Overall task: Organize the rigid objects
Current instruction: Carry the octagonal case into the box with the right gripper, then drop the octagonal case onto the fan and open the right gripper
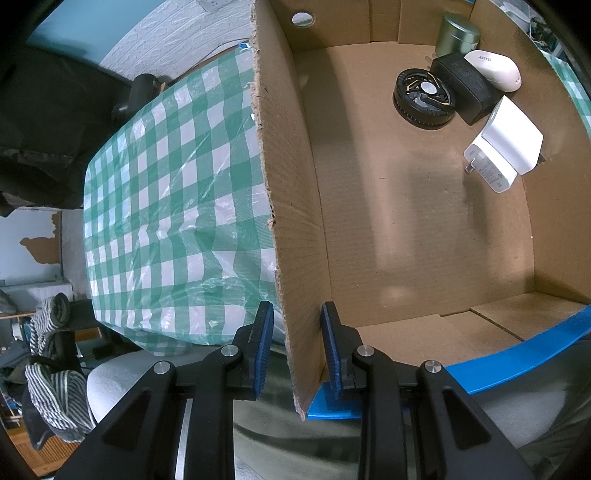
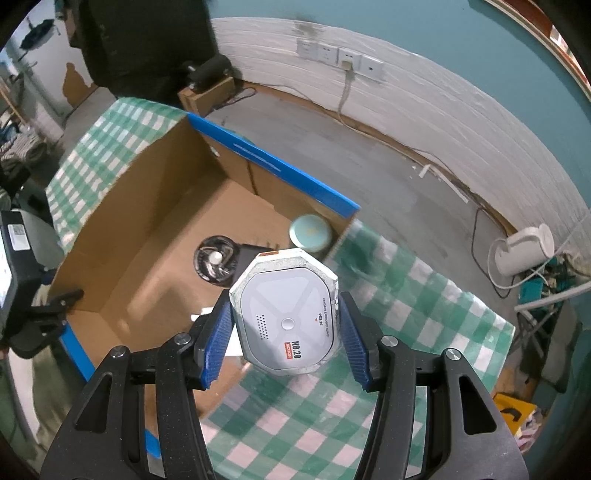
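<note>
Our cardboard box (image 1: 406, 221) has chargers (image 1: 509, 147), a tin (image 1: 456, 33); left gripper (image 1: 297, 347) pinches its wall, right gripper (image 2: 284, 332) clamps a white octagonal device (image 2: 288, 310).

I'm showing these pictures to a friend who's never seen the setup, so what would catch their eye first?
Probably the white eight-sided gadget with the orange label, held in the right tongs above the green checked tablecloth beside the cardboard box. Next, the left tongs pinching the box's side wall, and the small cluster in the box's far corner: a round black disc, a black block and a white plug.
</note>
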### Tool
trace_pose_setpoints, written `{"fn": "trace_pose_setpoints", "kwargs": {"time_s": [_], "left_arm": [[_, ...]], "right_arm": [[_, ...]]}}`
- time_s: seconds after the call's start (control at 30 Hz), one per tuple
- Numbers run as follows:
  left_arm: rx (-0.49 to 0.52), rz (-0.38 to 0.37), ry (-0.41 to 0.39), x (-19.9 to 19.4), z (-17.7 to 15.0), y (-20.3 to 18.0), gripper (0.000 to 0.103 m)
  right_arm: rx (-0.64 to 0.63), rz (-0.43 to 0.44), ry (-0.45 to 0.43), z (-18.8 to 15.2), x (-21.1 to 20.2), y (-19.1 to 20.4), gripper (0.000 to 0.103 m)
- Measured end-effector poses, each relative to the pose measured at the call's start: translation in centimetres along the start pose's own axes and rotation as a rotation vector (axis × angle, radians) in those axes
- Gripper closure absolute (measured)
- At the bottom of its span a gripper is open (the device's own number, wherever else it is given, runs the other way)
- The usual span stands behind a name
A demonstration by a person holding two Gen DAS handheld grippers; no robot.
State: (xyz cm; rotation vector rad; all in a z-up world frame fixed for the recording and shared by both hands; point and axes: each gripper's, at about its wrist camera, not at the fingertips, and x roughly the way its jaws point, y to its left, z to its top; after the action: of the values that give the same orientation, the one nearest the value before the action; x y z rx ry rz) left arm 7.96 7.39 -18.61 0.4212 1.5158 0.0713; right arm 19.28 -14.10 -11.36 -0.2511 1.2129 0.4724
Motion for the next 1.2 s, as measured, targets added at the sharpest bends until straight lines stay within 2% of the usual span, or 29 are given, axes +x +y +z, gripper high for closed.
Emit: {"fn": "trace_pose_setpoints", "kwargs": {"time_s": [0.27, 0.7, 1.0, 1.2], "left_arm": [[0.002, 0.000, 0.001, 0.0, 0.0, 0.0, 0.075], [0.003, 0.000, 0.001, 0.0, 0.0, -0.1, 0.075], [0.002, 0.001, 0.000, 0.0, -0.1, -0.1, 0.075], [0.003, -0.001, 0.000, 0.0, 0.0, 0.0, 0.075]], "right_arm": [[-0.025, 0.014, 0.009, 1.0, 0.8, 1.9, 0.048], [-0.074, 0.011, 0.076, 0.7, 4.7, 4.3, 0.048], [-0.113, -0.037, 0.102, 0.6, 6.1, 5.2, 0.047], [-0.128, -0.042, 0.067, 0.7, 5.4, 5.9, 0.047]]}}
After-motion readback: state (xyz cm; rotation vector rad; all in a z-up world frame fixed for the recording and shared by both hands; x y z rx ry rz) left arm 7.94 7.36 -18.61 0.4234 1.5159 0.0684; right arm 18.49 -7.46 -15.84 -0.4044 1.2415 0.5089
